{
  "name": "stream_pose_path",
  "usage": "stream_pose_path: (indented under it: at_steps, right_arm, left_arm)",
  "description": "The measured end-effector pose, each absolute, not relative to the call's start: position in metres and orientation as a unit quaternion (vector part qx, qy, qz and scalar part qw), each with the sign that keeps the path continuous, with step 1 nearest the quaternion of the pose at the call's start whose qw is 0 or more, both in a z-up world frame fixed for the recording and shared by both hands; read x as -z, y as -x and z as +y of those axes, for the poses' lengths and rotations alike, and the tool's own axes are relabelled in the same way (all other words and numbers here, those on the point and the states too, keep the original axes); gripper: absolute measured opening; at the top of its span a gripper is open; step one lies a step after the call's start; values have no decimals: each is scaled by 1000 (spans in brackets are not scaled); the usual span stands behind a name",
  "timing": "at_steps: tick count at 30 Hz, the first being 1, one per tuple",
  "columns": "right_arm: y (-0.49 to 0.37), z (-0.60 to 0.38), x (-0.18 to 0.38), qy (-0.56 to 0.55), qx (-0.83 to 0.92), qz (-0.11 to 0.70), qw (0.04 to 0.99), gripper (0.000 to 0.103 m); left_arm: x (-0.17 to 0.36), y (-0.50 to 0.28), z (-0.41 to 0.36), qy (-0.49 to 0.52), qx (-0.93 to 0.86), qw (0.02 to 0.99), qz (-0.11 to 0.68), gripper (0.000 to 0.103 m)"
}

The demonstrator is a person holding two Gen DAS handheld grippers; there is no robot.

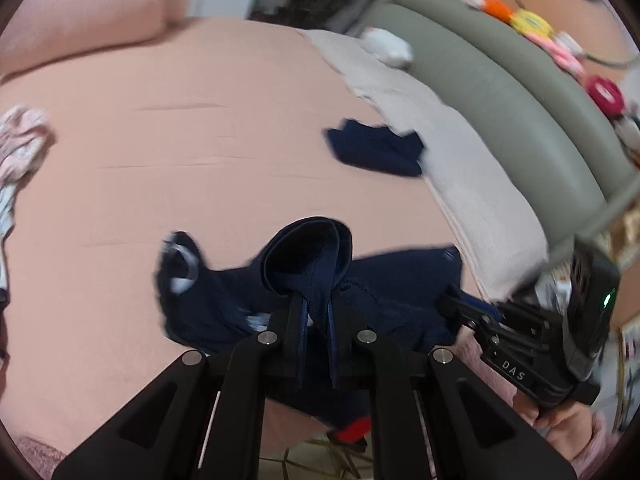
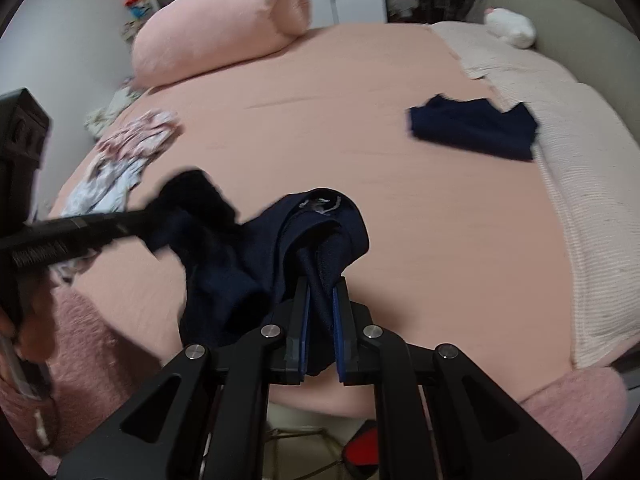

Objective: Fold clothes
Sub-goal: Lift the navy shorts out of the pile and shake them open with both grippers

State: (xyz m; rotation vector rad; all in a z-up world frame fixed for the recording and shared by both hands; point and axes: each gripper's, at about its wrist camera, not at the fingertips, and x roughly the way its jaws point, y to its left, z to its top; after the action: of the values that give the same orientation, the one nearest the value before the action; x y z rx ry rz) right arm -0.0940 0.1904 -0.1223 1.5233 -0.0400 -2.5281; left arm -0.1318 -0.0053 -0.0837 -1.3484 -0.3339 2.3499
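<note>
A dark navy garment (image 1: 224, 300) hangs bunched between both grippers above the near edge of the pink bed (image 1: 180, 140). My left gripper (image 1: 316, 304) is shut on one fold of it. My right gripper (image 2: 322, 284) is shut on another part of the same garment (image 2: 240, 264). The right gripper also shows at the right of the left wrist view (image 1: 452, 304), and the left gripper at the left of the right wrist view (image 2: 148, 220). A second navy garment (image 2: 474, 126) lies folded flat on the bed further back, also in the left wrist view (image 1: 376, 152).
A pink bolster pillow (image 2: 220, 24) lies at the far left of the bed. Patterned light clothes (image 2: 124, 152) are piled on the left side. A pale ribbed blanket (image 2: 572, 200) covers the right side by a grey headboard (image 1: 500, 76). A white plush toy (image 2: 512, 26) sits far right.
</note>
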Motion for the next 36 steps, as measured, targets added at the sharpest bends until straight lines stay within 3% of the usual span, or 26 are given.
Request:
stream_pose_path:
  at_steps: [4, 6, 7, 8, 10, 14, 16, 17, 19, 20, 21, 22, 23, 25, 28, 33, 35, 36]
  right_arm:
    - [100, 221, 134, -523, 850, -33, 56, 16]
    - [99, 226, 146, -535, 841, -54, 50, 24]
    - [97, 228, 150, -538, 839, -65, 49, 29]
    - [94, 228, 153, -539, 837, -75, 51, 34]
    - [85, 226, 159, -541, 835, -86, 55, 36]
    - [79, 201, 161, -546, 828, -78, 98, 40]
    - [77, 172, 165, -548, 824, -41, 137, 53]
    - [76, 157, 167, -549, 821, -22, 156, 65]
    - [74, 128, 171, -550, 812, 17, 194, 66]
    - [79, 117, 179, -555, 807, 35, 199, 61]
    - [85, 108, 189, -561, 801, 54, 200, 39]
    - [89, 104, 196, -563, 803, 81, 179, 27]
    - [96, 106, 193, -552, 815, 86, 155, 21]
    - [107, 114, 180, -523, 842, 78, 106, 21]
    - [106, 119, 171, -529, 838, 43, 124, 25]
    - [104, 125, 158, -541, 825, -15, 163, 44]
    - [95, 111, 175, -561, 804, 9, 195, 58]
    - [92, 102, 183, -563, 803, 31, 192, 59]
  left_arm:
    - [122, 143, -44, 513, -838, 118, -144, 16]
    - [138, 133, -60, 512, -835, 103, -174, 51]
    - [145, 126, -69, 509, -832, 101, -193, 57]
    - [153, 118, -77, 506, -830, 99, -212, 57]
    - [171, 103, -84, 501, -829, 91, -232, 57]
    - [204, 93, -78, 529, -817, 95, -210, 57]
    - [210, 91, -67, 535, -813, 113, -200, 57]
    - [210, 92, -63, 531, -817, 116, -193, 57]
    - [205, 97, -52, 527, -822, 131, -170, 54]
    - [200, 104, -50, 525, -824, 140, -159, 44]
    - [194, 110, -47, 521, -828, 147, -149, 32]
    - [184, 117, -47, 508, -837, 146, -143, 32]
    - [175, 123, -46, 494, -846, 144, -139, 32]
    - [155, 134, -52, 460, -867, 126, -144, 33]
    - [146, 140, -65, 457, -870, 104, -156, 37]
    - [186, 139, -75, 503, -851, 46, -141, 39]
    - [204, 143, -74, 527, -830, 65, -173, 39]
    - [208, 144, -70, 532, -824, 78, -180, 39]
